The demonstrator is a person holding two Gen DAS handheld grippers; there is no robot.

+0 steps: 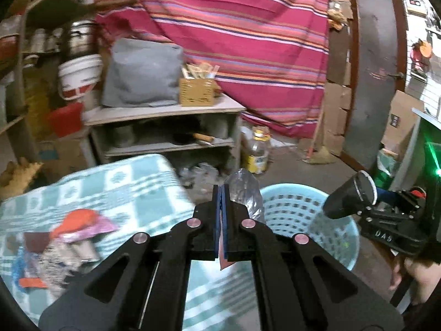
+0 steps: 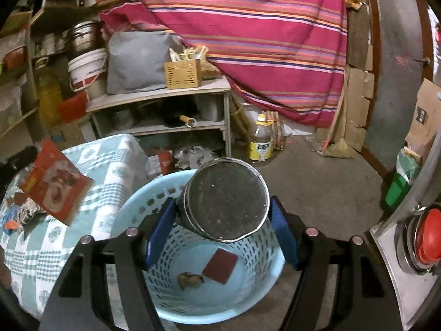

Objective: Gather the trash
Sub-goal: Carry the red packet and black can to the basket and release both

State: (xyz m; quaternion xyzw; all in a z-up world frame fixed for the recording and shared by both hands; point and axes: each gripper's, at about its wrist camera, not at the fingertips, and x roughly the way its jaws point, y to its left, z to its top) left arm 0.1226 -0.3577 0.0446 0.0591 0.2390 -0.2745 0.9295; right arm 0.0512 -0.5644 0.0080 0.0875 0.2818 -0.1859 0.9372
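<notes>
My left gripper (image 1: 223, 191) is shut on a crinkly wrapper (image 1: 245, 195), silvery-clear from this side, which sticks out past the tips near the basket's left rim. In the right wrist view the same wrapper (image 2: 53, 186) shows as a red snack packet above the table. My right gripper (image 2: 223, 207) is shut on a dark round can (image 2: 226, 201), held over the pale blue perforated basket (image 2: 129, 215) on the floor. The can (image 1: 348, 200) and basket (image 1: 292, 215) also show in the left wrist view. In the basket lie a dark red card (image 2: 220, 266) and a brown scrap (image 2: 190, 280).
A table with a green-white checked cloth (image 1: 115, 193) stands left of the basket, with several wrappers (image 1: 77, 234) on it. Behind are a grey shelf unit (image 2: 165, 96), a yellow-labelled oil bottle (image 2: 260, 143) and a striped red cloth (image 1: 234, 41). A metal appliance with a red knob (image 2: 428, 237) is close on the right.
</notes>
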